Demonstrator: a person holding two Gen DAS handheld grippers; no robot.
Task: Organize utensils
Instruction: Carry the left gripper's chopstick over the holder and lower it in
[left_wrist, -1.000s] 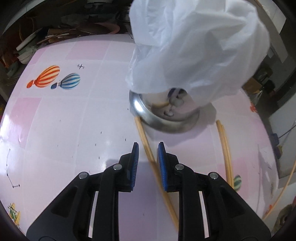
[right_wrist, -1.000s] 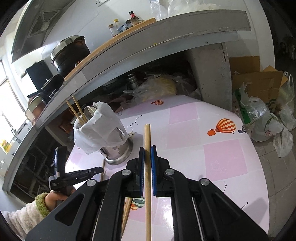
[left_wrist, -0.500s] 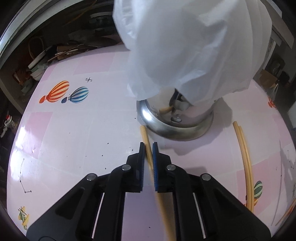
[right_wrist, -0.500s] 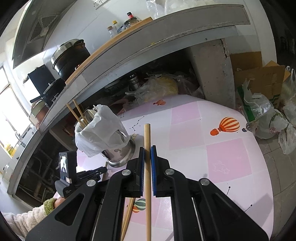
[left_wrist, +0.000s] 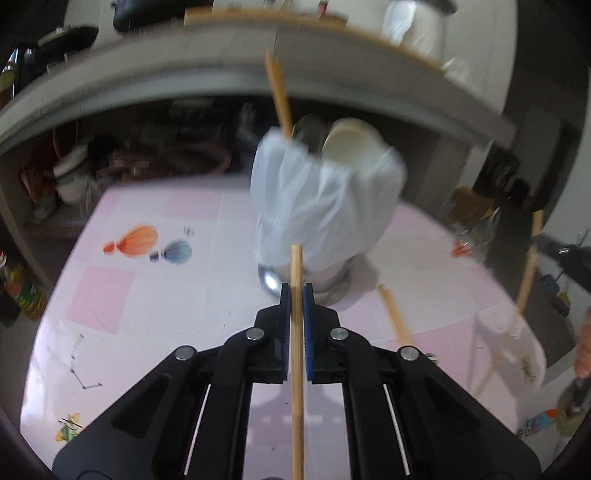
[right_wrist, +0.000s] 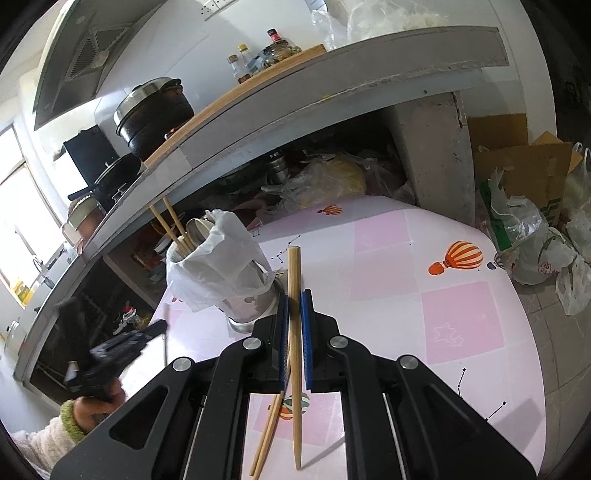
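Bamboo chopstick (left_wrist: 296, 332) clamped in your left gripper (left_wrist: 296, 295), raised off the table (left_wrist: 147, 295) toward the bag-lined steel holder (left_wrist: 321, 206) for dropping in. Your right gripper (right_wrist: 294, 306) pinches a second chopstick (right_wrist: 294, 332), waiting. Two more (right_wrist: 267, 432) lie on the table below.

Blurred: chopstick (left_wrist: 296, 332) between left gripper (left_wrist: 296, 291) pads

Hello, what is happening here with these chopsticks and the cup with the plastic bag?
A person is sorting chopsticks with a handheld gripper in each hand. The left gripper is shut on one chopstick, and the right gripper is shut on another chopstick. The metal holder, draped in a white plastic bag, already holds two chopsticks. Two more chopsticks lie on the pink table.
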